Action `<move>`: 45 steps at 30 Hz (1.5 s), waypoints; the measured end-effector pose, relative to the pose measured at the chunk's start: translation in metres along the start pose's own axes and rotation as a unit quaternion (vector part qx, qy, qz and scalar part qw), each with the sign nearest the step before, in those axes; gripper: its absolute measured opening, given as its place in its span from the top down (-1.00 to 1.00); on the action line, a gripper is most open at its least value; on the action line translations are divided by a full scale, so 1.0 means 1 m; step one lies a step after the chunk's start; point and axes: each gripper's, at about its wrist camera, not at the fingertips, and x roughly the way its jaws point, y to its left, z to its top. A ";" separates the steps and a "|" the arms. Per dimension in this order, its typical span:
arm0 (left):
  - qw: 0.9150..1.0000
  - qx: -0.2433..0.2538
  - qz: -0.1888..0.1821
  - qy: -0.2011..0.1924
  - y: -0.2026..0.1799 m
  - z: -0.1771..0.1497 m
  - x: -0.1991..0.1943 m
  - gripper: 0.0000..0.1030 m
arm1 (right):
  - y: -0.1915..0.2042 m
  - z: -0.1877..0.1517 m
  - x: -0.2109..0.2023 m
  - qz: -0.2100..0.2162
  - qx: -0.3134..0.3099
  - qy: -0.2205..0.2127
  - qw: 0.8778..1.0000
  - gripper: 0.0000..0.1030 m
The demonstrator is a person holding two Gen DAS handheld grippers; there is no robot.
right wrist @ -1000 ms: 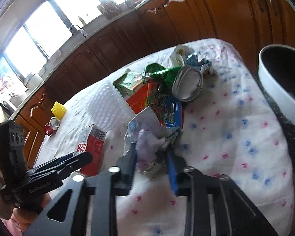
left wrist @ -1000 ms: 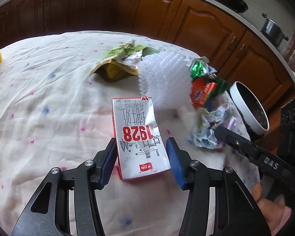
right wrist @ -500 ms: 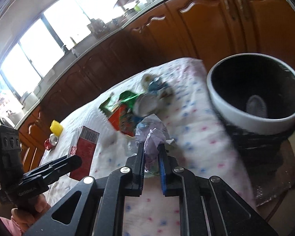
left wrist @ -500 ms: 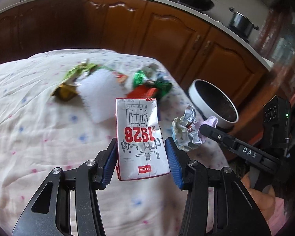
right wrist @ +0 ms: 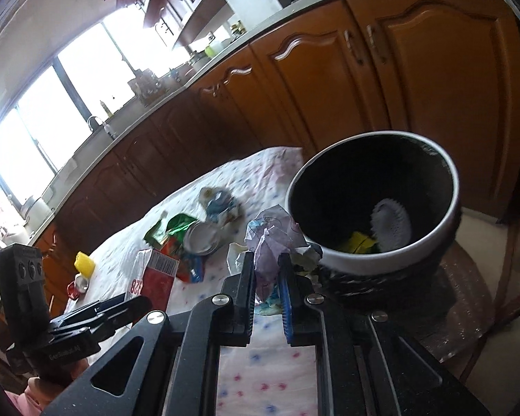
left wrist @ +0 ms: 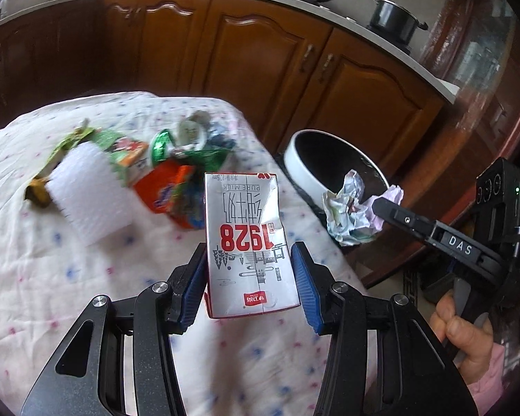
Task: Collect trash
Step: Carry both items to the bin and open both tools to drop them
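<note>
carton [left wrist: 249,246] between left fingers [left wrist: 195,279]

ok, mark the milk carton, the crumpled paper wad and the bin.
milk carton [left wrist: 248,242]: left wrist view, printed front face.
crumpled paper wad [right wrist: 270,239]: right wrist view, top of the wad.
bin [right wrist: 346,260]: right wrist view, white outer wall.

the milk carton [left wrist: 249,246] is silvery white with red digits and a red base. the tablecloth [left wrist: 69,277] is white, dotted pink and blue. the bin [right wrist: 374,208] has a white rim and black inside. the cabinets [left wrist: 260,62] are reddish-brown wood. blue pads [left wrist: 303,284] line black jaws.
</note>
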 end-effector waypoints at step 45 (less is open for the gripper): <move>0.993 0.092 -0.042 0.068 -0.111 0.096 0.133 0.09 | -0.089 0.064 0.019 -0.093 0.027 -0.014 0.995 0.72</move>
